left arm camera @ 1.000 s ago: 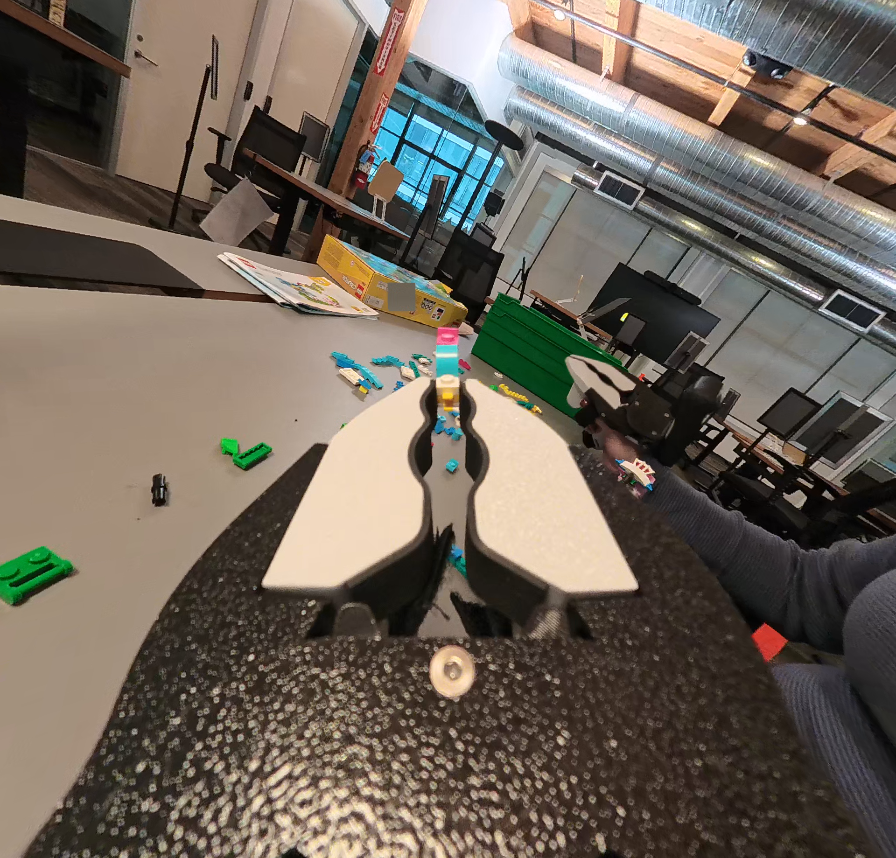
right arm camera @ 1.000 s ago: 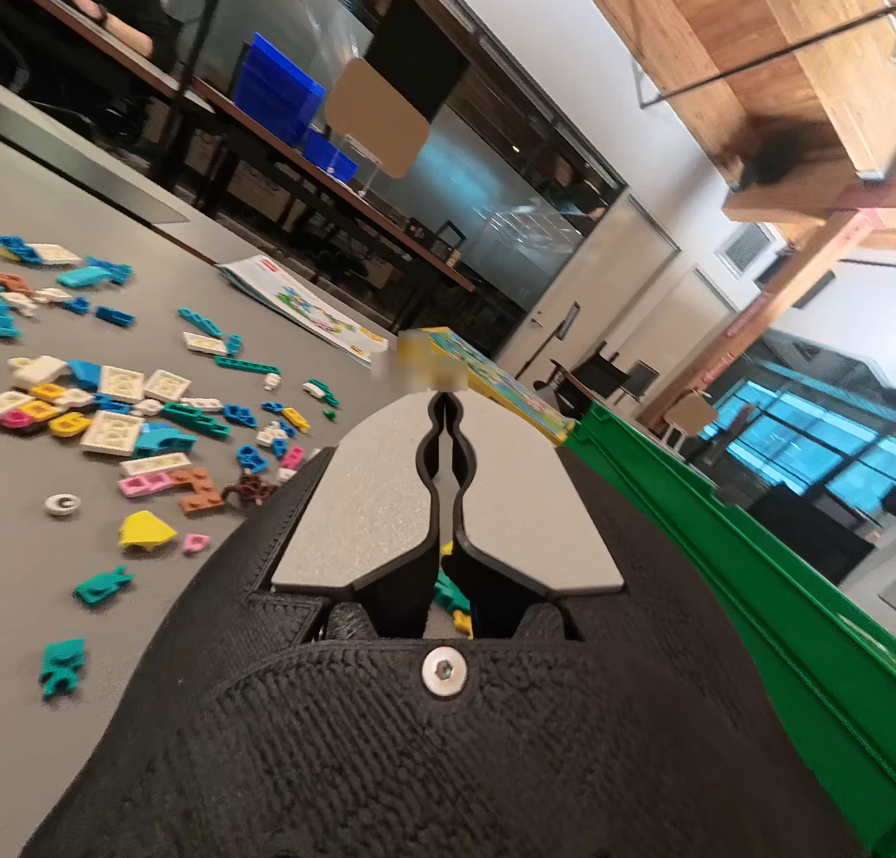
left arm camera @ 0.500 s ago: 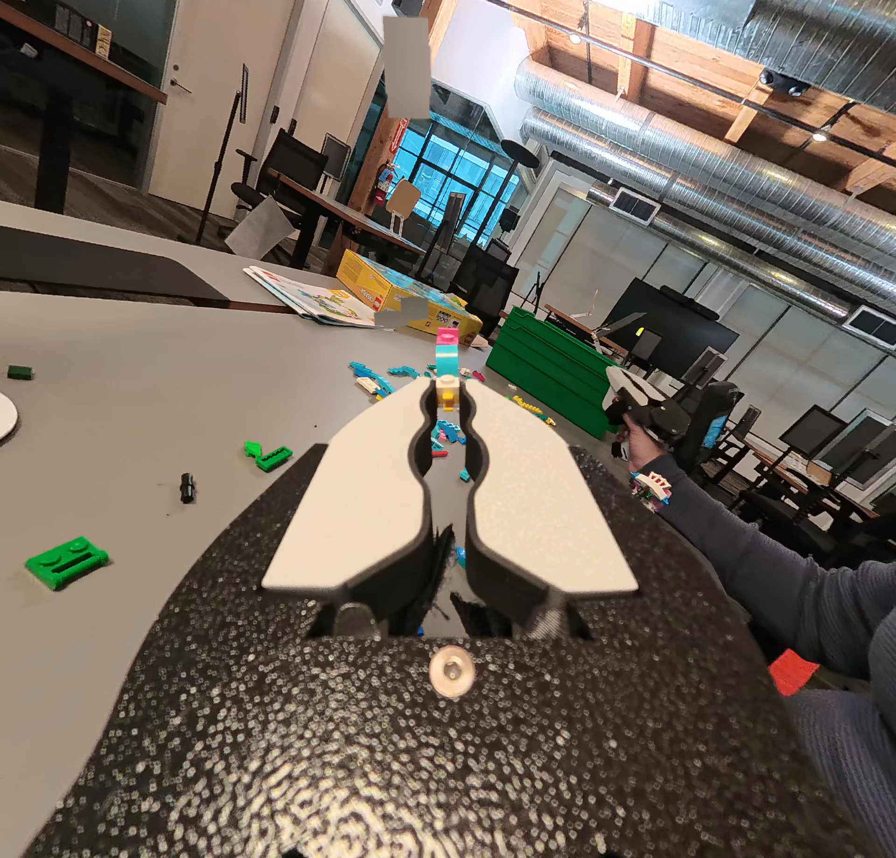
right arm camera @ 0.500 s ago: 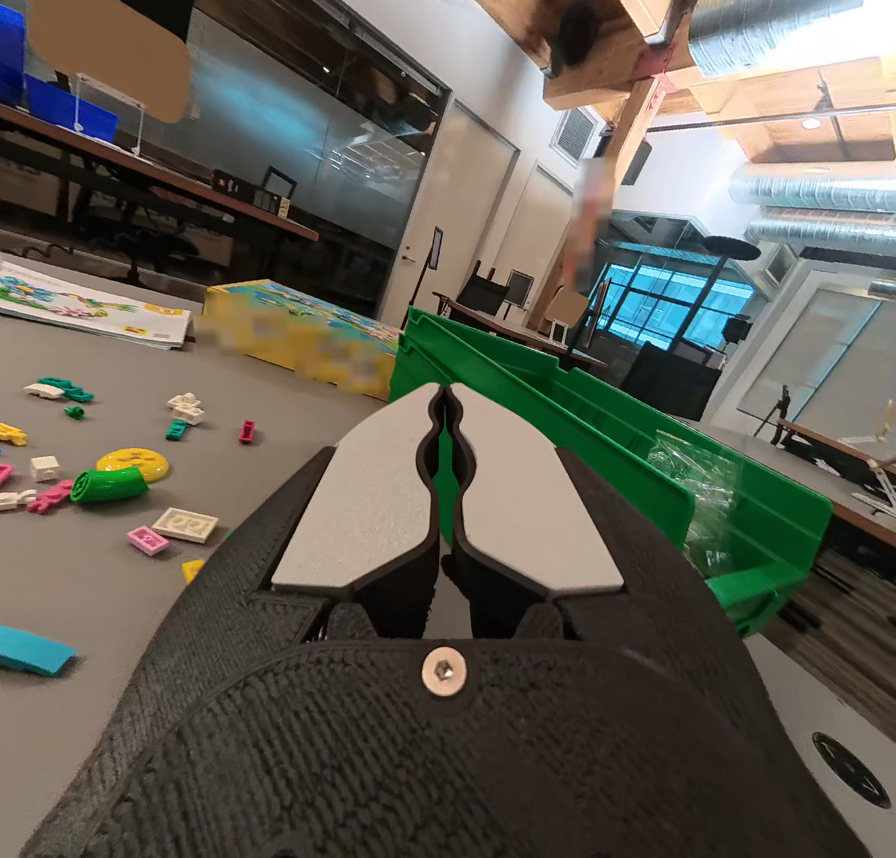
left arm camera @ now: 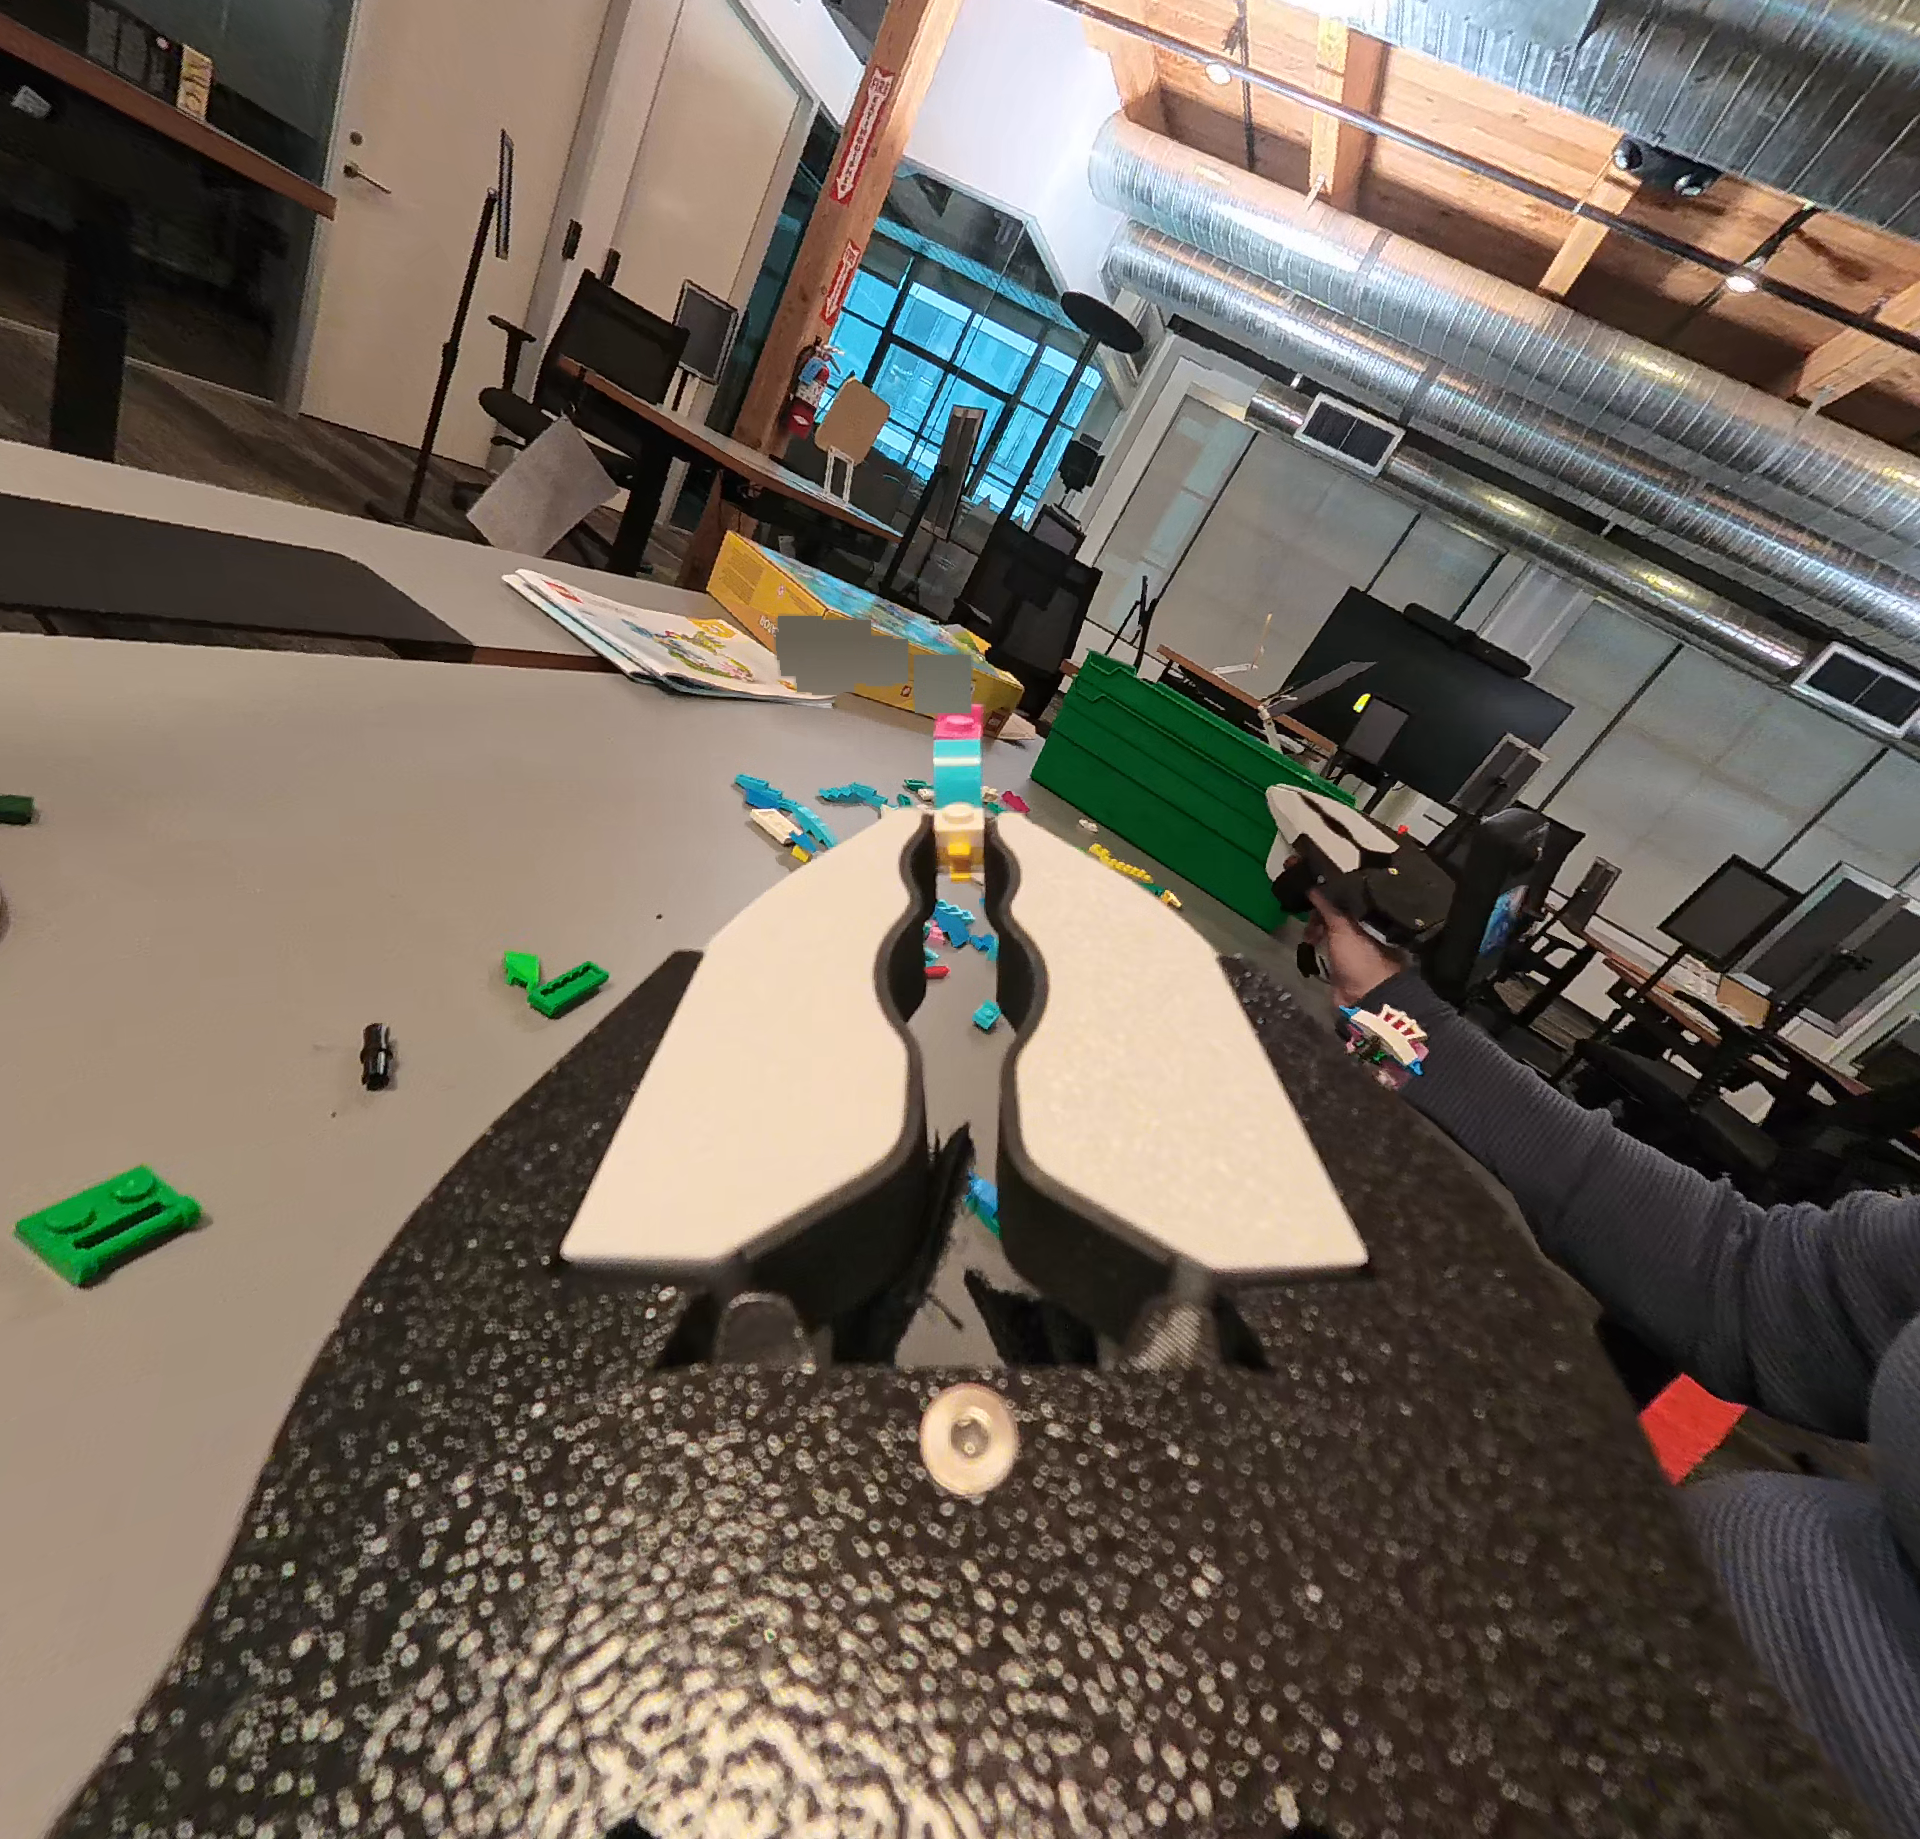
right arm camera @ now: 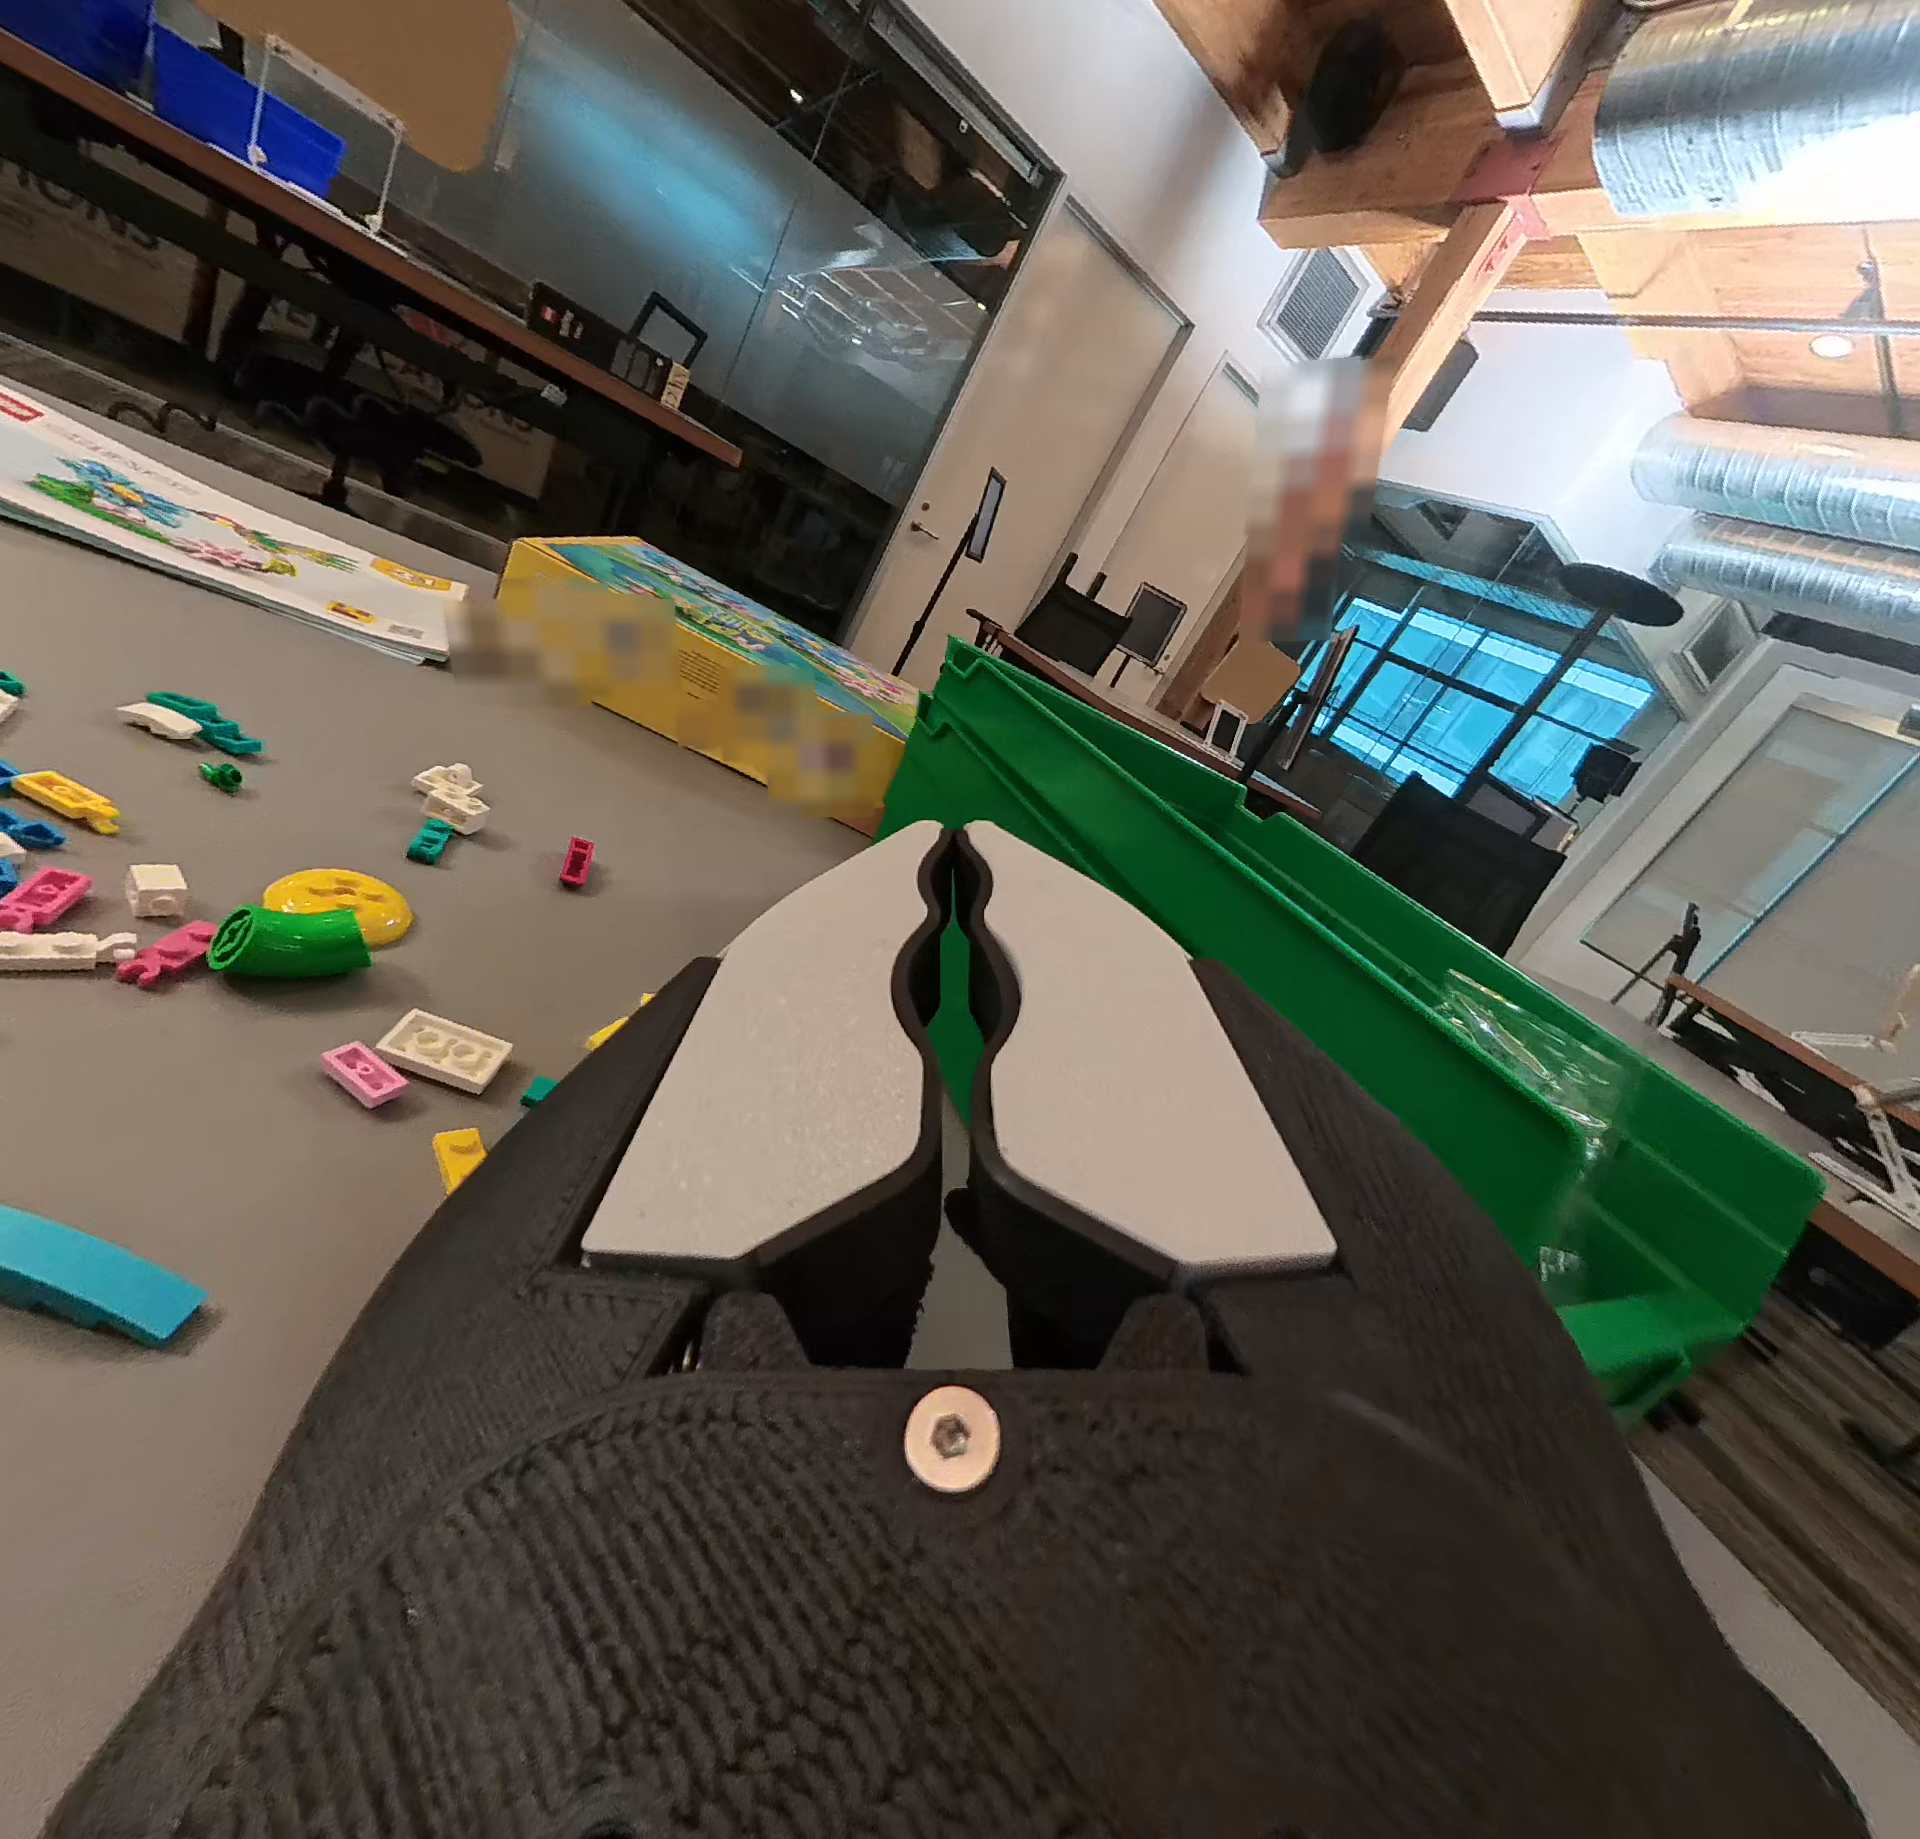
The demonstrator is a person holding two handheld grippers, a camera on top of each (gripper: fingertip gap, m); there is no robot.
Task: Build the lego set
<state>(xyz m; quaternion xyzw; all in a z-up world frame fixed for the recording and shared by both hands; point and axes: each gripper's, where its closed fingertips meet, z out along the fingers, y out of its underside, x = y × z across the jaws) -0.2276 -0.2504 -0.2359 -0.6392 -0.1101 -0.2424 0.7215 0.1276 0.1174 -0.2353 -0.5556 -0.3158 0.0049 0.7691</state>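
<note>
My left gripper (left arm camera: 958,842) is shut on a small lego stack (left arm camera: 957,787) of yellow, white, teal and pink bricks, held upright above the grey table (left arm camera: 312,854). My right gripper (right arm camera: 954,840) is shut and empty, raised over the table beside the green bin (right arm camera: 1299,968). It also shows in the left wrist view (left arm camera: 1325,833), held by a hand off to the right. Loose lego pieces (right arm camera: 291,942) in green, yellow, pink, white and teal lie on the table left of the right gripper, and farther off in the left wrist view (left arm camera: 821,813).
A yellow lego box (left arm camera: 831,626) and an open instruction booklet (left arm camera: 644,636) lie at the table's far side. Green plates (left arm camera: 104,1233) (left arm camera: 556,984) and a small black pin (left arm camera: 376,1054) lie on the left. The green bin holds a clear plastic bag (right arm camera: 1527,1062). About 50 centimeters separates my left fingertips from my right.
My right gripper swung right from the pile of pieces toward the green bin and stayed shut. My left gripper kept its hold on the stack and shifted slightly.
</note>
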